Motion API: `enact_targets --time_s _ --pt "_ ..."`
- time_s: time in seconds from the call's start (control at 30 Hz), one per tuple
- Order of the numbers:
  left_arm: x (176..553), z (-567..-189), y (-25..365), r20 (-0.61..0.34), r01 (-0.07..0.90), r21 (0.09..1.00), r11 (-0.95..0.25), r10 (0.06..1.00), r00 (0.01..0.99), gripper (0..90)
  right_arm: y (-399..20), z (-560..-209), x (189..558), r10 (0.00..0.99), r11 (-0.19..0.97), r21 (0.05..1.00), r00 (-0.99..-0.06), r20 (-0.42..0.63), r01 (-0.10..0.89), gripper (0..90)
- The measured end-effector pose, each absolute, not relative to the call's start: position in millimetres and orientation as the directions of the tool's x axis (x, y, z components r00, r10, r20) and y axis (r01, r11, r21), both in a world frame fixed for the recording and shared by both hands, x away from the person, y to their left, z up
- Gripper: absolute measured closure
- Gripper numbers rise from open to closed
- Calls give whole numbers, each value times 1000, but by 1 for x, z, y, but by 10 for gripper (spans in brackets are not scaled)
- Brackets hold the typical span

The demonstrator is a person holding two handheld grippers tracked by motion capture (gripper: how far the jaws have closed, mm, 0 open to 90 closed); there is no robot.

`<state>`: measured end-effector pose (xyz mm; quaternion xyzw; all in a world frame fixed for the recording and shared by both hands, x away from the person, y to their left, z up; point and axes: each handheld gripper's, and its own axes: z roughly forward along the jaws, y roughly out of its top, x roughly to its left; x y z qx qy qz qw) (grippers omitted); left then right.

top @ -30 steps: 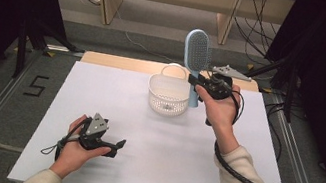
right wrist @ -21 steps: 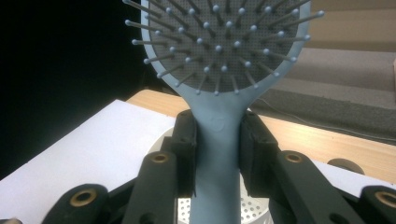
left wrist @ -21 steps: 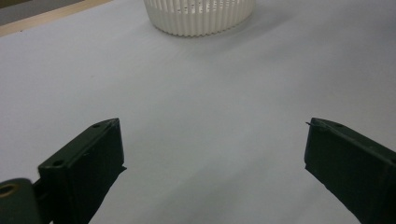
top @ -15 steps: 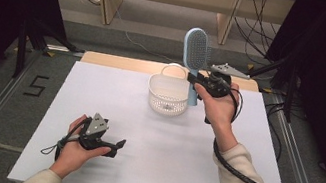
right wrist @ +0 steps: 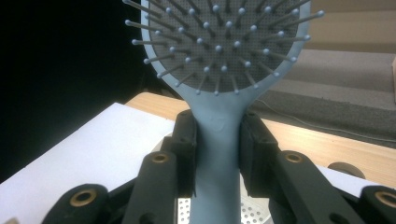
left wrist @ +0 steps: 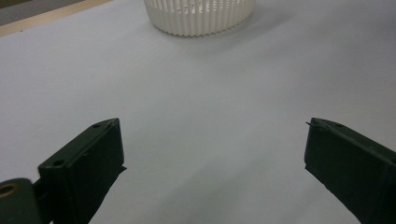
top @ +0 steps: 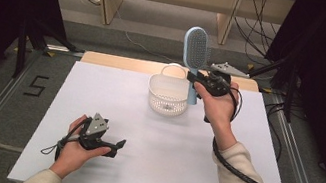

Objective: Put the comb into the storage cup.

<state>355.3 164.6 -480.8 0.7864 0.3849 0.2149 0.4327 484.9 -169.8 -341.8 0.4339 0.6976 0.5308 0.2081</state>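
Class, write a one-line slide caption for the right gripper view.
Right gripper shut on the handle of a light-blue hairbrush, bristles facing the camera, above the white table.

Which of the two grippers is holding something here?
The right gripper, raised beside the white basket: its jaws are shut on the blue hairbrush's handle, brush head up. The left gripper rests open on the table, jaws apart around nothing.

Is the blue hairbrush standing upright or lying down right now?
Upright. The blue paddle hairbrush has its bristled head up, handle clamped in the right hand-held gripper beside the white slotted plastic basket.
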Motion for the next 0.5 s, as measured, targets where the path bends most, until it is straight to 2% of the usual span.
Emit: enact_targets --time_s 0.5 --pt "356 -481 165 6 418 846 -331 790 613 42 -168 -342 488 827 62 924 -538 164 377 709"
